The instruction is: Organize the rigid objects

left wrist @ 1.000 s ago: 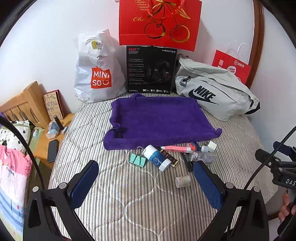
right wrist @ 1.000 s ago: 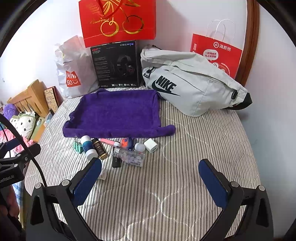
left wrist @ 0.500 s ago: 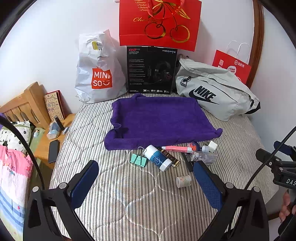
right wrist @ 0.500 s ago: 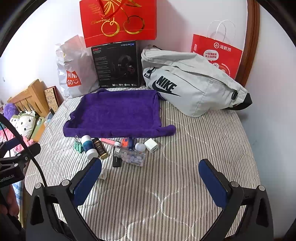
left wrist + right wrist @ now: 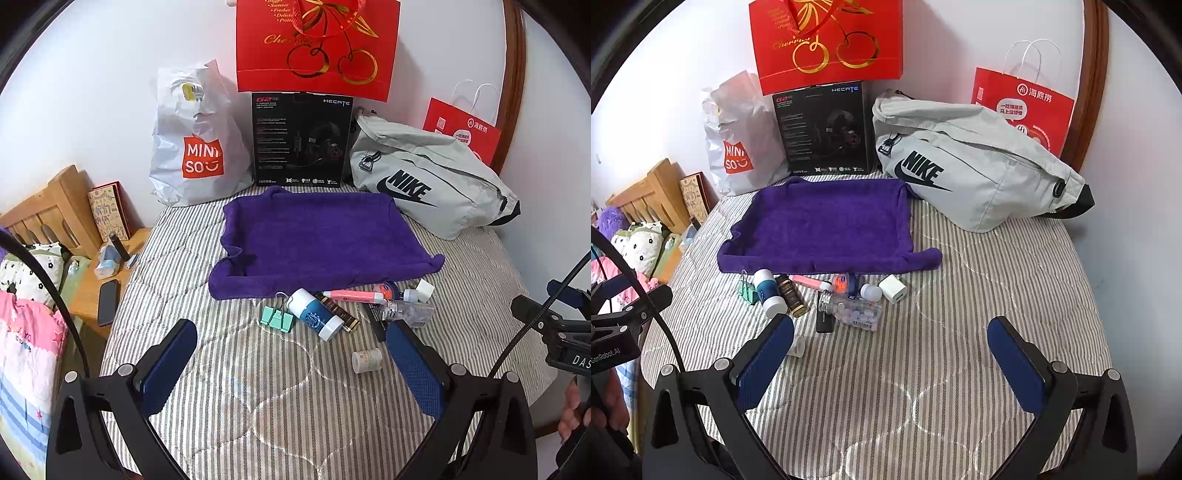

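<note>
A purple towel lies spread on the striped bed; it also shows in the right wrist view. In front of it lies a cluster of small items: green binder clips, a blue-and-white bottle, a dark tube, a pink pen, a clear pill bottle, a white charger cube and a small white jar. My left gripper is open and empty, hovering just short of the cluster. My right gripper is open and empty, to the right of the items.
Against the wall stand a Miniso bag, a black headset box, a grey Nike bag and red paper bags. A wooden nightstand with a phone sits left of the bed.
Both grippers have drifted very slightly; the scene shifts a little in each view. Nothing was grasped or moved.
</note>
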Demonstrator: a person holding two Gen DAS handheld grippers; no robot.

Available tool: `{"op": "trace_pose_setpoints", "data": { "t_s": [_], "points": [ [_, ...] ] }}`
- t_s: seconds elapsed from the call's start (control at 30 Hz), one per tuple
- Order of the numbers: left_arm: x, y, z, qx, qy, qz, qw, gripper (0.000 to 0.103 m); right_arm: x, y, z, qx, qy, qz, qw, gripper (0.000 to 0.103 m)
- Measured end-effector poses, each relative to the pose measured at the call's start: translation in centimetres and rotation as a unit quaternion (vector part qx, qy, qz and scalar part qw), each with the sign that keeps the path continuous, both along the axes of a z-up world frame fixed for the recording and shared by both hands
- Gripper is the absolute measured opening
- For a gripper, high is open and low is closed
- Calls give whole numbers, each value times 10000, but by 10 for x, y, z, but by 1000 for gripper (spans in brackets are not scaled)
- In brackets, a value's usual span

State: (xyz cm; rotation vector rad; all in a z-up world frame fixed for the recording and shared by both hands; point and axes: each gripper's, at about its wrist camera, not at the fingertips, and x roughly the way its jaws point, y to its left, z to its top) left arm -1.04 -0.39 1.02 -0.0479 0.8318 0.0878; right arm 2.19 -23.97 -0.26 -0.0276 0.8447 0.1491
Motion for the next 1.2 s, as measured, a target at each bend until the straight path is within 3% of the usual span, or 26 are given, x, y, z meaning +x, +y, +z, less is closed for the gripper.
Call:
{"op": "trace_pose_setpoints", "data": {
  "t_s": [0.8,1.2],
  "points": [
    [3,-2,-1,20,35,-49,10000,103,1,0,1,-14,-10,-10,10000,103],
    [18,11,-17,-2,69,-50,10000,103,12,3,-5,-39,88,-12,10000,103]
  ]
}}
